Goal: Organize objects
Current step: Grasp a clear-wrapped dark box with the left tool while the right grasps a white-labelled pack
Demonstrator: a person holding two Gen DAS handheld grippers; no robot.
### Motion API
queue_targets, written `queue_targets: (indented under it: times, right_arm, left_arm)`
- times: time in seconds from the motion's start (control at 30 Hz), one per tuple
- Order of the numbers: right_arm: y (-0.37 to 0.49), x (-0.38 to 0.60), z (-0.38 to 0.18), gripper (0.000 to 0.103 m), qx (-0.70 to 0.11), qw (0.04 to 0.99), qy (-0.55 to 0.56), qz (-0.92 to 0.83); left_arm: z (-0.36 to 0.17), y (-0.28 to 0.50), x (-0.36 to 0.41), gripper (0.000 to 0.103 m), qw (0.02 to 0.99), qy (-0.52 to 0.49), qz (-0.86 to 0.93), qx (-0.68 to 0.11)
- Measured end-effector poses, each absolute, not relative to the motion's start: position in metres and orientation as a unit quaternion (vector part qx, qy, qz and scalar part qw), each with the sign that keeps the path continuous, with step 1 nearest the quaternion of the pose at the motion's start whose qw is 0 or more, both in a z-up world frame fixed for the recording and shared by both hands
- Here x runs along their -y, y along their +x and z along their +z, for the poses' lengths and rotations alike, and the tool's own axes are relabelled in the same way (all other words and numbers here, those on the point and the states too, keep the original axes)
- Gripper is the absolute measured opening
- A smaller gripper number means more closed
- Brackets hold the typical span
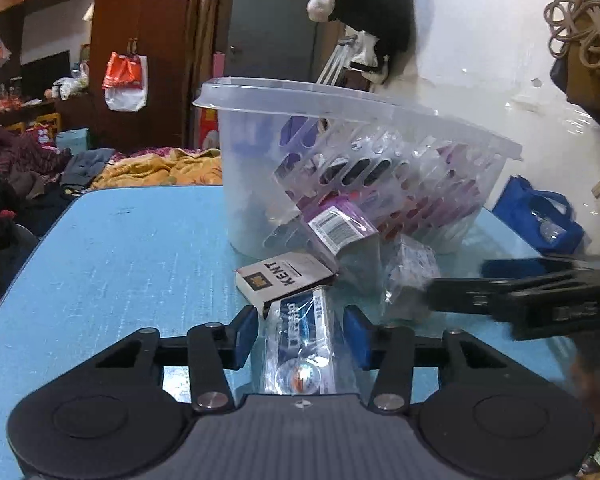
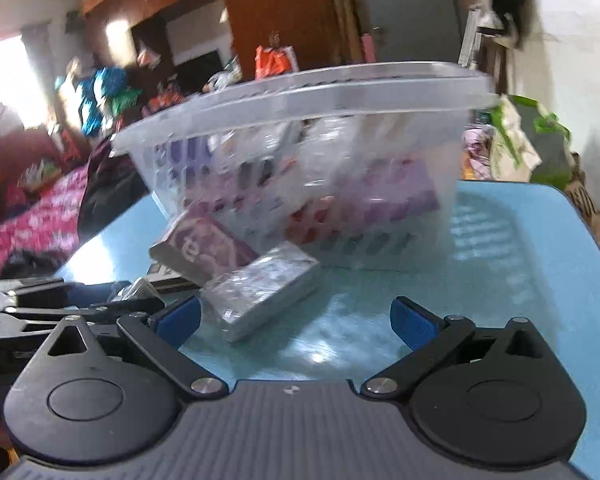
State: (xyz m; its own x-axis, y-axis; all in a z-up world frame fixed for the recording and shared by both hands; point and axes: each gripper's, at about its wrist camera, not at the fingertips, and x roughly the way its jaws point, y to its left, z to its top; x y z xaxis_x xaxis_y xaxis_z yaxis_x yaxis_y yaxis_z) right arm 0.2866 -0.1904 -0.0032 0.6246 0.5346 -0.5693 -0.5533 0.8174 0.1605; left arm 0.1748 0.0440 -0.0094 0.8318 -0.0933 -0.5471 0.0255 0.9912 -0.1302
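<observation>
Blue bench [image 1: 120,248], loose packs beside half-filled clear slotted basket [image 1: 340,152] awaiting sorting: left gripper [image 1: 302,334] part-open, straddling cellophane-wrapped blue-white pack [image 1: 300,344], not visibly clamped; Kent carton [image 1: 284,276] touching; right gripper [image 2: 296,320] wide open, empty, near silver-wrapped pack [image 2: 260,288].

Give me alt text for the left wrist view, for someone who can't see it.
The left tool straddles a clear-wrapped blue and white pack on a light blue table, pads not visibly touching it. Just beyond lie a white KENT box and a purple box, against a clear plastic basket; the right tool enters from the right.
</observation>
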Motion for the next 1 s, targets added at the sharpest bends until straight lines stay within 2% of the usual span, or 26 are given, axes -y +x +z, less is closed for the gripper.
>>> queue_targets:
  times: [0.1,0.37,0.47,0.53,0.57,0.67,0.73,1.0]
  right_arm:
    - [0.291,0.176,-0.005,0.103,-0.322,0.898,-0.041,0.297]
    - [0.3,0.156,-0.01,0.103,-0.331,0.895,-0.079,0.288]
    - [0.297,0.159,-0.012,0.099,-0.325,0.896,-0.077,0.293]
    - [0.292,0.164,-0.01,0.085,-0.319,0.896,-0.074,0.301]
    - [0.289,0.166,-0.009,0.083,-0.316,0.896,-0.074,0.303]
    - [0.281,0.174,-0.008,0.083,-0.308,0.897,-0.08,0.306]
    - [0.274,0.182,-0.005,0.083,-0.295,0.902,-0.073,0.306]
    - [0.253,0.208,0.004,0.083,-0.246,0.921,-0.054,0.296]
  left_arm:
    - [-0.009,0.17,-0.04,0.058,0.955,-0.049,-0.033,-0.29]
    - [-0.015,0.161,-0.04,0.056,0.956,-0.034,-0.026,-0.289]
    - [-0.017,0.16,-0.04,0.056,0.958,-0.031,-0.025,-0.286]
    - [-0.017,0.16,-0.04,0.056,0.958,-0.028,-0.026,-0.284]
    - [-0.017,0.16,-0.039,0.056,0.958,-0.028,-0.029,-0.284]
    - [-0.018,0.158,-0.039,0.055,0.96,-0.03,-0.037,-0.277]
    - [-0.018,0.154,-0.038,0.045,0.963,-0.029,-0.038,-0.267]
    - [-0.01,0.135,-0.039,0.045,0.974,-0.051,-0.038,-0.218]
